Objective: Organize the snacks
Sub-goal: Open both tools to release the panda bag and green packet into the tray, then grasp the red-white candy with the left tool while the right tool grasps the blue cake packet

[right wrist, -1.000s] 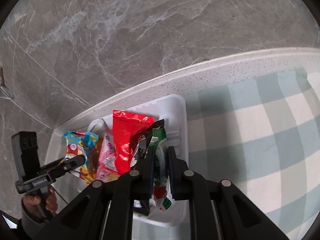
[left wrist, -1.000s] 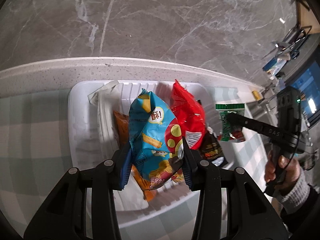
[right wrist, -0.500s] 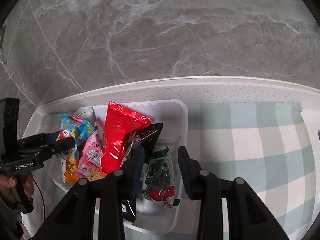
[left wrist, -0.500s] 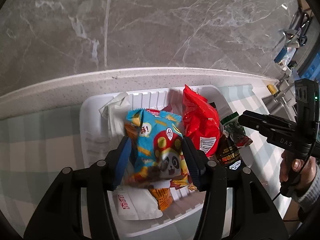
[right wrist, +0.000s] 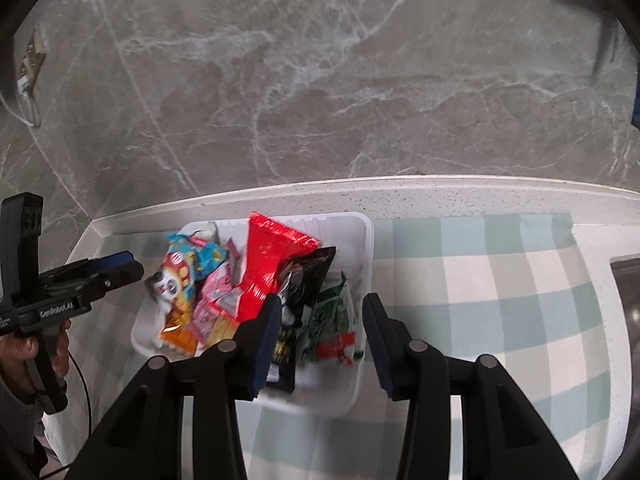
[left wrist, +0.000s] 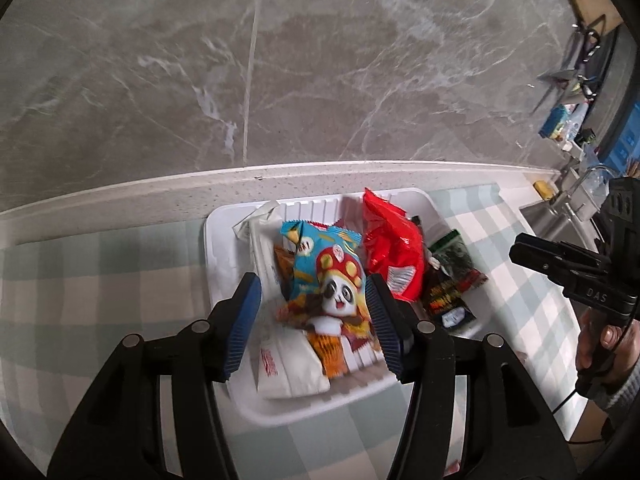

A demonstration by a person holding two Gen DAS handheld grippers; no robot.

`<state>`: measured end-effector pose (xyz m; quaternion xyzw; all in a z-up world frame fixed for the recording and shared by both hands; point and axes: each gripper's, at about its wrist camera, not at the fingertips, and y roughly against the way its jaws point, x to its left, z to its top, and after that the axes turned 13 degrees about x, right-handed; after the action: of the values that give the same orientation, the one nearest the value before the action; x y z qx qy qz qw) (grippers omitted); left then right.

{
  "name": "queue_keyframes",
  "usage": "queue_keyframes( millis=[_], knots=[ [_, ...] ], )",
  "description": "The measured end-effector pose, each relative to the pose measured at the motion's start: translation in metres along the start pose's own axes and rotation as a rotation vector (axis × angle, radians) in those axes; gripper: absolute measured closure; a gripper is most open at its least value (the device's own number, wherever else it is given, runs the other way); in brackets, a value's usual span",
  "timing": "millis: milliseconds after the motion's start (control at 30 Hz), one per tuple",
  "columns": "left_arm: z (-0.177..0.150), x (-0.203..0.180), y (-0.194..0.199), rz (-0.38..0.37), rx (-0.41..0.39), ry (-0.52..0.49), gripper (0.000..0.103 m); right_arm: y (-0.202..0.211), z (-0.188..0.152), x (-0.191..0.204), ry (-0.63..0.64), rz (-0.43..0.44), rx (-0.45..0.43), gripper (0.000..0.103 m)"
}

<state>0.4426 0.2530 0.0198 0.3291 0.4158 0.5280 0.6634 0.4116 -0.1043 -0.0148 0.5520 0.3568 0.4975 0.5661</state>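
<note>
Snacks piled in white tray (left wrist: 224, 240) on checked cloth (right wrist: 500, 272): panda bag (left wrist: 332, 280) leaning on red bag (left wrist: 392, 248), green packet (right wrist: 334, 320) flat by right wall, likely dropped there to gather everything in one bin. Left gripper (left wrist: 312, 320) parted, jaws just opened, panda bag between but untouched; right gripper (right wrist: 318, 338) likewise just opened, clear above green packet. Both apparently freed for next pick.
</note>
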Motion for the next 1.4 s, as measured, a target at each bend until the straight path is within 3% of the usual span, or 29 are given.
queue_keyframes(
  millis=[167, 367, 667, 800, 1200, 1400],
  knots=[
    [-0.029, -0.013, 0.025, -0.011, -0.009, -0.058, 0.050, 0.029, -0.030, 0.008, 0.011, 0.023, -0.001, 0.052],
    [-0.081, -0.039, 0.030, -0.045, 0.056, -0.160, 0.050, 0.055, -0.086, 0.031, 0.046, 0.063, 0.044, 0.045],
    [-0.159, -0.077, 0.021, -0.089, 0.169, -0.267, 0.049, 0.049, -0.203, 0.087, 0.145, 0.107, 0.256, 0.043],
    [-0.180, -0.085, 0.021, -0.100, 0.195, -0.275, 0.049, 0.037, -0.232, 0.099, 0.167, 0.077, 0.290, 0.043],
    [-0.190, -0.091, 0.019, -0.117, 0.231, -0.333, 0.049, 0.037, -0.249, 0.082, 0.081, -0.026, 0.268, 0.043],
    [-0.197, -0.095, 0.007, -0.112, 0.271, -0.390, 0.049, 0.033, -0.249, 0.090, 0.099, -0.034, 0.277, 0.043]
  ],
)
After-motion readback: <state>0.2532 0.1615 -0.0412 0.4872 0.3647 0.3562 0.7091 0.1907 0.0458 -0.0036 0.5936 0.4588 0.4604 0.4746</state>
